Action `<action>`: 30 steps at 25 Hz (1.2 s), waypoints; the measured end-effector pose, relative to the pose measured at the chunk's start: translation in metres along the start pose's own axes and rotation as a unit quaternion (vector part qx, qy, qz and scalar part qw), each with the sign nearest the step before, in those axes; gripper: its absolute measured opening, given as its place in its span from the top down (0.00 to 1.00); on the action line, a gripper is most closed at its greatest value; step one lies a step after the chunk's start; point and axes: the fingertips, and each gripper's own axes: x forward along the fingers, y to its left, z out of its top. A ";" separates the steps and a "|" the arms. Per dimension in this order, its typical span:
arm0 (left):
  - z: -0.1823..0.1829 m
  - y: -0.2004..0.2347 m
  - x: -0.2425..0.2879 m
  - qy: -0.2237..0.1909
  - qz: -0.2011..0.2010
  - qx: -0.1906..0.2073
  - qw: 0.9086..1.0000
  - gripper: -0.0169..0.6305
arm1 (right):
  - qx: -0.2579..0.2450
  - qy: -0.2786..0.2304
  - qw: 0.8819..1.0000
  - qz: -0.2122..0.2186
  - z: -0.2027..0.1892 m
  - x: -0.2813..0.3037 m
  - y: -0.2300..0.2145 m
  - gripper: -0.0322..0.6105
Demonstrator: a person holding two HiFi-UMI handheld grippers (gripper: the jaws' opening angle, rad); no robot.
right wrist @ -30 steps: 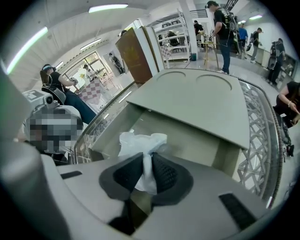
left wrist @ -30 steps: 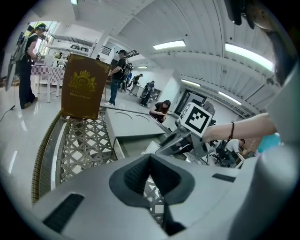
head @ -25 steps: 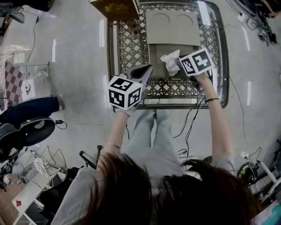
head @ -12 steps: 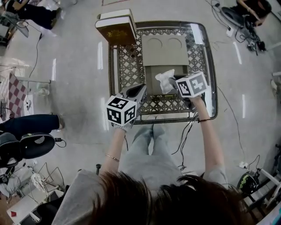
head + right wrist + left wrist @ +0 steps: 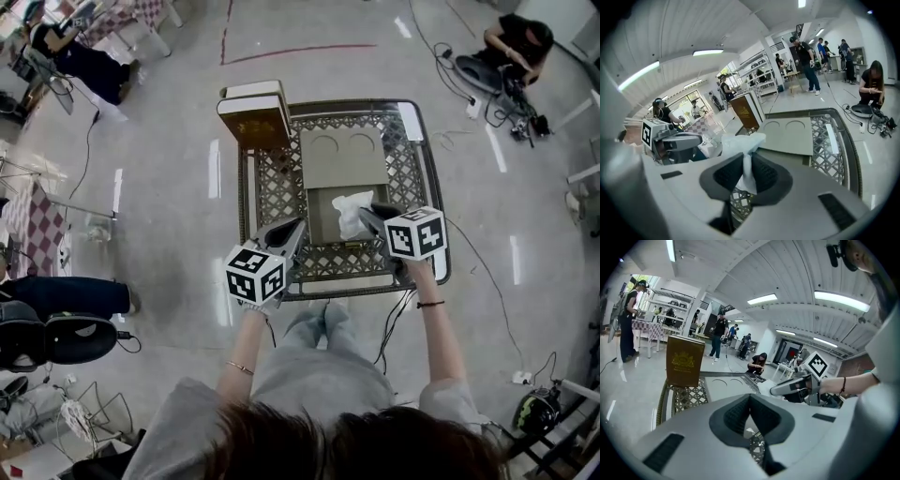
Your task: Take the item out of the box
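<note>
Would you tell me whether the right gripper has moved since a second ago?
Yes: the right gripper, holding the tissue, has shifted toward the table's near edge.

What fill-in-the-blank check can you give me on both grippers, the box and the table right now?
1. The right gripper has its jaws clamped on the crumpled ____ bag-like item.
2. The left gripper has ____ between its jaws.
3. The open grey cardboard box has ____ round cut-outs in its flap.
4. In the head view, the brown book-shaped box stands at the far-____ corner of the glass-topped lattice table.

Missing words: white; nothing; two; left.
</note>
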 end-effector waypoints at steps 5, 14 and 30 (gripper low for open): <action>0.022 -0.007 -0.015 -0.022 -0.003 0.014 1.000 0.95 | 0.000 -0.054 0.999 0.000 0.018 -0.027 0.012 0.84; 0.053 -0.029 -0.038 -0.061 -0.008 0.036 0.997 0.95 | -0.002 -0.143 0.990 0.005 0.044 -0.074 0.032 0.84; 0.130 -0.058 -0.073 -0.155 -0.016 0.107 0.982 0.95 | -0.070 -0.329 0.942 -0.007 0.111 -0.169 0.063 0.84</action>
